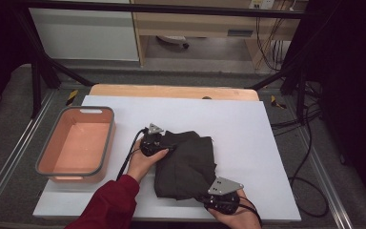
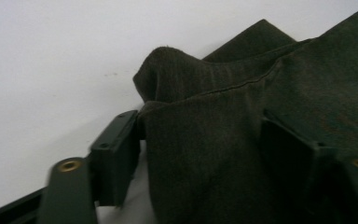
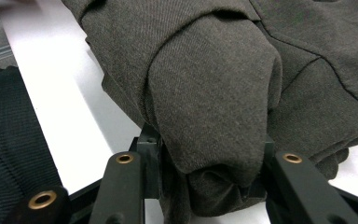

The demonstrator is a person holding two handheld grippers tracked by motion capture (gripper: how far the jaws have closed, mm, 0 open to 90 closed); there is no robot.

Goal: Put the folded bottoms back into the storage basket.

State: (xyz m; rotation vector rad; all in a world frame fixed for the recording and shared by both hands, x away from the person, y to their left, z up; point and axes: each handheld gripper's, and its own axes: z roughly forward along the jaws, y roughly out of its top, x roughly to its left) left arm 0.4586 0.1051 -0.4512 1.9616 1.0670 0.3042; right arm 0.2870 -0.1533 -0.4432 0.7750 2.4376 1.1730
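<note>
A dark olive garment (image 1: 186, 162) lies folded in a heap on the white table sheet (image 1: 248, 129). My left gripper (image 1: 167, 148) is at its upper left corner. In the left gripper view a folded edge of the garment (image 2: 205, 163) lies between the jaws of the left gripper (image 2: 198, 121), loose and not squeezed, with a white gap beside the left pad (image 2: 116, 149). My right gripper (image 1: 210, 193) is at the heap's near right corner. In the right gripper view a thick fold of the garment (image 3: 205, 70) is bunched tight between the jaws of the right gripper (image 3: 207, 149).
An orange basket with a grey rim (image 1: 108, 143) stands at the left of the sheet, with nothing in it. A red sleeve (image 1: 109, 205) comes in from the bottom left. Bare white sheet lies behind and right of the garment. Cables (image 1: 310, 157) hang off the table's right.
</note>
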